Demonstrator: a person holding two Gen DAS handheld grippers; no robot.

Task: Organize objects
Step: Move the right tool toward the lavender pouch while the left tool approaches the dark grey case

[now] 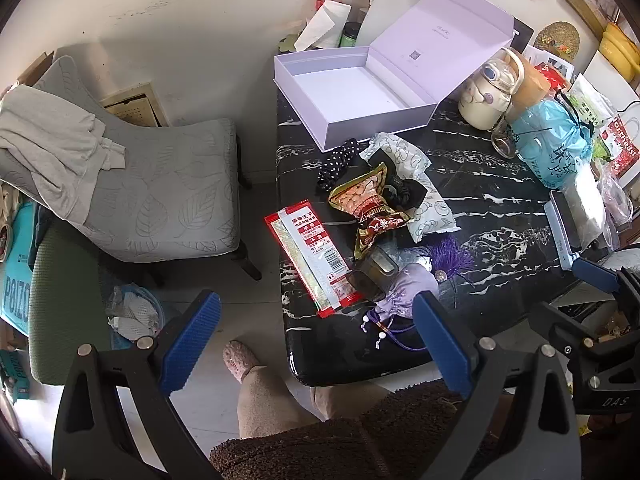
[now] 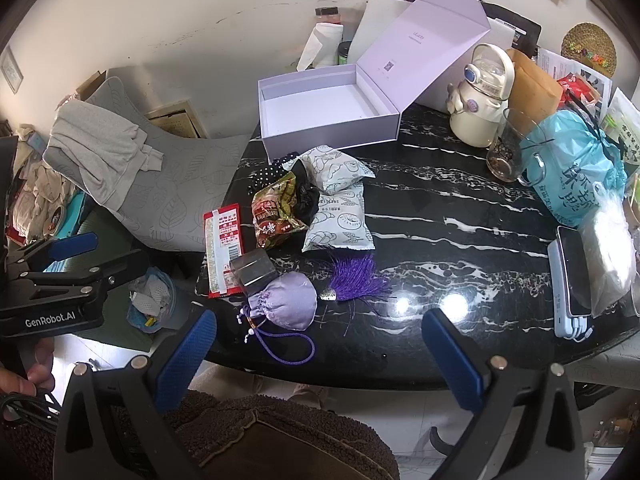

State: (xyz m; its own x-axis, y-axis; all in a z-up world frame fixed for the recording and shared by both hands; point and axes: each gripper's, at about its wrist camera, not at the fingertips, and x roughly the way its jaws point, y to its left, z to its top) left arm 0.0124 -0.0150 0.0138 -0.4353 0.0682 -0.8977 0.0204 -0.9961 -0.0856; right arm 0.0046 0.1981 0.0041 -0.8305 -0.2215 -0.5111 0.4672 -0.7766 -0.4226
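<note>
An open, empty lilac box (image 1: 348, 92) (image 2: 328, 108) stands at the back of the black marble table (image 2: 460, 240). In front of it lie a red flat packet (image 1: 312, 256) (image 2: 222, 244), a brown snack bag (image 1: 368, 204) (image 2: 276, 212), white pastry packets (image 2: 340, 220), a dotted black cloth (image 2: 270, 172), a small dark box (image 2: 254, 270), a lilac pouch (image 2: 288, 300) (image 1: 404, 288) and a purple tassel (image 2: 358, 274). My left gripper (image 1: 316, 344) is open and empty, held before the table's near edge. My right gripper (image 2: 316, 356) is open and empty above the near edge, close to the pouch.
At the right stand a cream kettle (image 2: 480, 96), a glass mug (image 2: 510, 148), a blue plastic bag (image 2: 572, 172) and a phone on a power bank (image 2: 572, 280). A grey chair with a cloth (image 1: 160, 192) is left of the table. A bin (image 1: 134, 316) sits on the floor.
</note>
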